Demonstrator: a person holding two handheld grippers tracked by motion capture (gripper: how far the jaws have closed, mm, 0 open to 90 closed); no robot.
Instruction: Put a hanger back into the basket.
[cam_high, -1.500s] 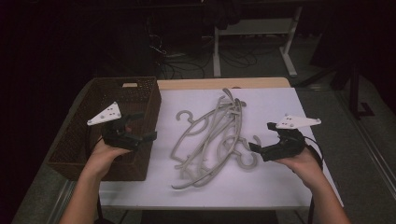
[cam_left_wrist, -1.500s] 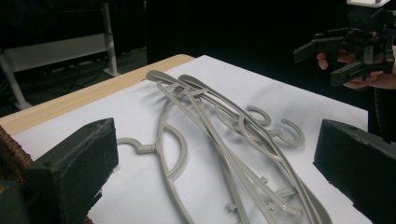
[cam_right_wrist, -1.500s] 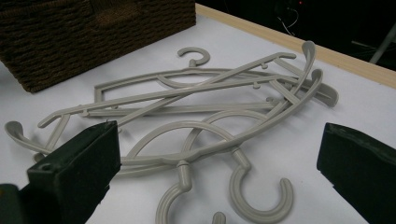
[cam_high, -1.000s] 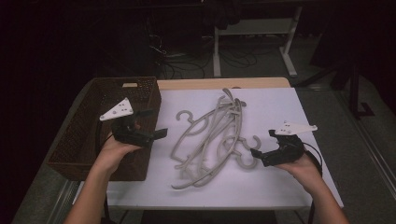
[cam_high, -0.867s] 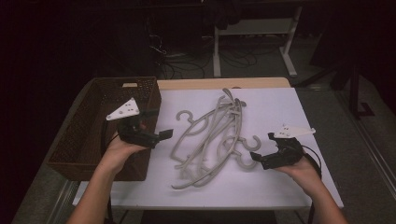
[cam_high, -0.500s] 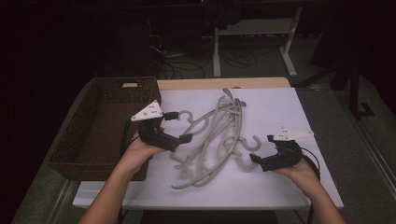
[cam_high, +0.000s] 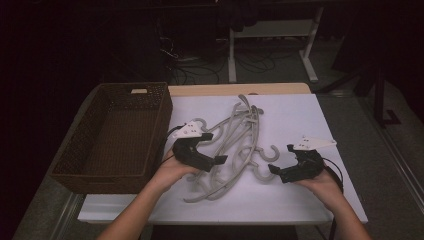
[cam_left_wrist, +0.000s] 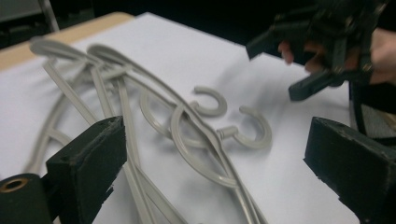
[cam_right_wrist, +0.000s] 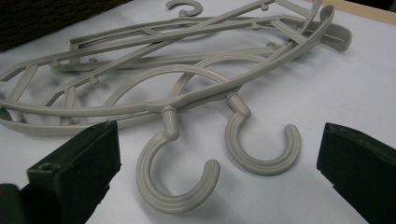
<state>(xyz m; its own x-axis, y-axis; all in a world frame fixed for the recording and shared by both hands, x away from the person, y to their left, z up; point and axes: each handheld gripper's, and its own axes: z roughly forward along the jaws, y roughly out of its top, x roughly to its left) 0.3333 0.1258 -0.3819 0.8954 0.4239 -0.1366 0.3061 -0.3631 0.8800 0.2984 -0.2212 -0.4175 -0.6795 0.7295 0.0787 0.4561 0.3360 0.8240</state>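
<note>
Several hangers (cam_high: 235, 140) lie lengthwise, hooks toward right gripper (cam_high: 274, 170)

One wicker basket (cam_high: 115, 135), one tangled pile of grey hangers (cam_high: 235, 145) showing three hooks, two grippers

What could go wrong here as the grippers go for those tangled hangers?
The grey hangers lie interlocked, so lifting one may drag the others off the white sheet. The left gripper, jaws open and just closing slightly, straddles several arms and might pinch two. The right gripper, open near two hooks, could snag both.
</note>
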